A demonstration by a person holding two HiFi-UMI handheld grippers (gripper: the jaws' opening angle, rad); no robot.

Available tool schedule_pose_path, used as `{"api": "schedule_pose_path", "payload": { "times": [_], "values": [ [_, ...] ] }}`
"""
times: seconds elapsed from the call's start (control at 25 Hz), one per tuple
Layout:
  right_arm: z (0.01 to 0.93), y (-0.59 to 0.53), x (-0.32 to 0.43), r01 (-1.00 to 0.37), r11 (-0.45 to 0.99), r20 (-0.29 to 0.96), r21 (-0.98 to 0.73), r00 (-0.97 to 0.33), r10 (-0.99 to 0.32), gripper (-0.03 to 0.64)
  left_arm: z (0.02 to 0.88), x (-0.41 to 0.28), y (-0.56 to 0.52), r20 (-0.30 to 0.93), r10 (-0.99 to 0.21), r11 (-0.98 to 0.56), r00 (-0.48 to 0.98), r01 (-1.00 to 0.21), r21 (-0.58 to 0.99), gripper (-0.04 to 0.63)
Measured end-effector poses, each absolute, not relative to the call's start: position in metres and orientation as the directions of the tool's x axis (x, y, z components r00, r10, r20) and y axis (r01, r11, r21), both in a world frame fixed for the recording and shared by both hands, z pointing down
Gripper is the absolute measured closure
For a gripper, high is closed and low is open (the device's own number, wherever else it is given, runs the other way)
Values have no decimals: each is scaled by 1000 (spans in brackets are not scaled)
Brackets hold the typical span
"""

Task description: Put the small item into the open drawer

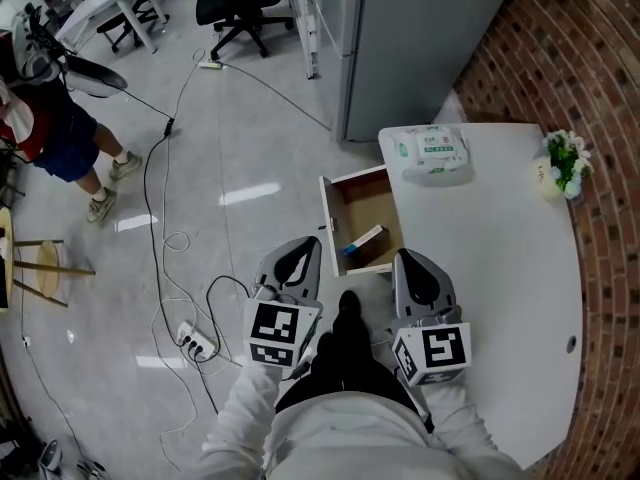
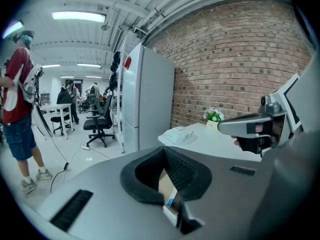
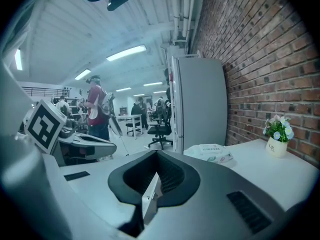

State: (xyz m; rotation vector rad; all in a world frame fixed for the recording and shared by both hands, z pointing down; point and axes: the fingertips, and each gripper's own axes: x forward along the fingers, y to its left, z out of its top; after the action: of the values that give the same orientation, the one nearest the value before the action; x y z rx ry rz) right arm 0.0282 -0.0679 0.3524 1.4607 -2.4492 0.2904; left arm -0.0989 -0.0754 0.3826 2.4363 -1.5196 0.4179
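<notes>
white sleeves (image 1: 300, 433) sit closest, each hand behind a gripper that carries a cube of black-and-white square markers. left gripper (image 1: 303, 250) has its fingers pressed together on nothing, with its tip over the floor just left of the drawer (image 1: 327, 213). right gripper (image 1: 413, 260) also shows its fingers together and empty, with its tip by the drawer's right side at the edge of the table (image 1: 500, 268). that table is white and rounded, set against a brick wall, and the drawer stands open at its left edge. tissue pack (image 1: 434, 154) lies beyond the drawer, its green print too small to read. flower pot (image 1: 550, 178) bears a label that seems to read "life". small item (image 1: 362, 240), a white-and-blue box, lies inside the drawer.
</notes>
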Motion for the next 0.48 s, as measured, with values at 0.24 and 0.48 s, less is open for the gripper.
{"api": "schedule_pose_path", "payload": {
  "times": [0.24, 0.48],
  "values": [
    [347, -57, 23, -881, 471, 332, -50, -459, -824, 591, 363, -118, -59, 320, -862, -397, 393, -916, 56, 578],
    [343, -46, 14, -864, 504, 331, -20, -481, -812, 591, 353, -133, -43, 292, -888, -356, 356, -933, 56, 578]
  ]
}}
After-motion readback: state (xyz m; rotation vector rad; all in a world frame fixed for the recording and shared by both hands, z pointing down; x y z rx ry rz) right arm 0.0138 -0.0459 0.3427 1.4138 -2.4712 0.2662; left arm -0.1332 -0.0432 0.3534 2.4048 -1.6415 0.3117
